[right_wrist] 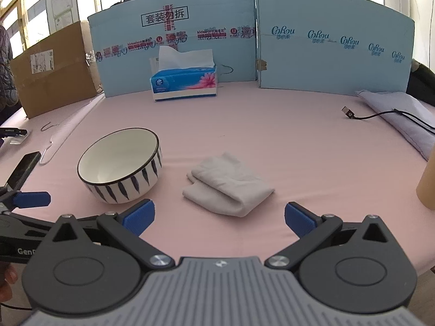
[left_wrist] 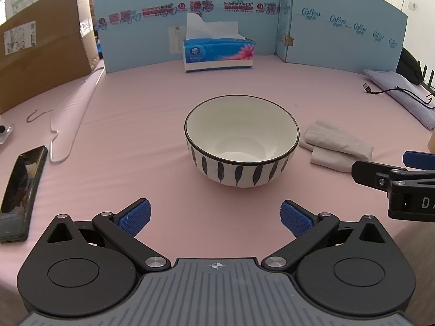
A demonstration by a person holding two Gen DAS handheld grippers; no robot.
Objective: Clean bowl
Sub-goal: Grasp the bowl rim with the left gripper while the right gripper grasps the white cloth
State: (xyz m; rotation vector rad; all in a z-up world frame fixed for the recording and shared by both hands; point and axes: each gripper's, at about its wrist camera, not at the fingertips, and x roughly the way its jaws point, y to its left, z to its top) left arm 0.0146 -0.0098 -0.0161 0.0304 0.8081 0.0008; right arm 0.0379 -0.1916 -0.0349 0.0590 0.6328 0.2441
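Observation:
A white bowl (left_wrist: 242, 140) with dark feather stripes and a dark rim stands upright on the pink table, empty; it also shows in the right wrist view (right_wrist: 121, 165). A folded grey-white cloth (right_wrist: 227, 184) lies to the right of the bowl, and shows in the left wrist view (left_wrist: 335, 145). My left gripper (left_wrist: 216, 216) is open and empty, just short of the bowl. My right gripper (right_wrist: 220, 216) is open and empty, just short of the cloth. The right gripper's fingers (left_wrist: 380, 176) reach in at the left view's right edge.
A tissue box (left_wrist: 218, 54) stands at the back before blue panels (left_wrist: 339, 27). A phone (left_wrist: 21, 193) and a wire hanger (left_wrist: 62, 125) lie at left, beside a cardboard box (left_wrist: 46, 54). A folded lilac cloth (right_wrist: 402, 114) with a black cable (right_wrist: 367, 116) lies at right. A tan object (right_wrist: 428, 187) stands at the right edge.

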